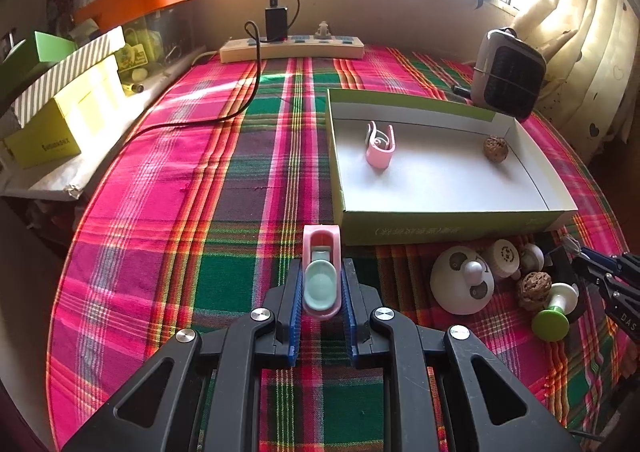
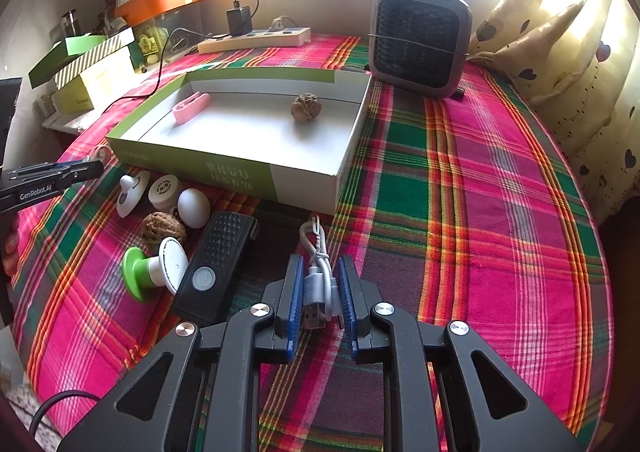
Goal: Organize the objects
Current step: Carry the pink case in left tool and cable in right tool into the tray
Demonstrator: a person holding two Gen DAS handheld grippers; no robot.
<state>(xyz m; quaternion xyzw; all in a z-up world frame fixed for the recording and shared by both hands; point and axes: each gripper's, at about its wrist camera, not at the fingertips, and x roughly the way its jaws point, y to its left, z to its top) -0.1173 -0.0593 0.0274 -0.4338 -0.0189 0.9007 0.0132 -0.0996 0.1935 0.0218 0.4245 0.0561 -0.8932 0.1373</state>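
My left gripper (image 1: pixel 322 272) is shut on a pink clip with a mint-green insert (image 1: pixel 321 286), held just above the plaid cloth. My right gripper (image 2: pixel 320 266) is shut on a coiled white USB cable (image 2: pixel 319 280) that lies on the cloth. A shallow green box with a white inside (image 1: pixel 440 226) (image 2: pixel 240 175) holds another pink clip (image 1: pixel 379 147) (image 2: pixel 191 107) and a walnut (image 1: pixel 495 148) (image 2: pixel 306 107). In front of the box lie a white panda dome (image 1: pixel 460 284), a white cap (image 2: pixel 165 191), a white egg (image 2: pixel 194 207), a second walnut (image 2: pixel 162 232), a green-and-white spool (image 2: pixel 154 272) and a black device (image 2: pixel 216 268).
A grey heater (image 2: pixel 420 39) stands behind the box on the right. A power strip with a black charger (image 1: pixel 292 47) lies at the back, and its black cord (image 1: pixel 240 107) trails left across the cloth. Stacked cartons (image 1: pixel 60 111) line the left edge; a curtain (image 2: pixel 560 51) hangs at the right.
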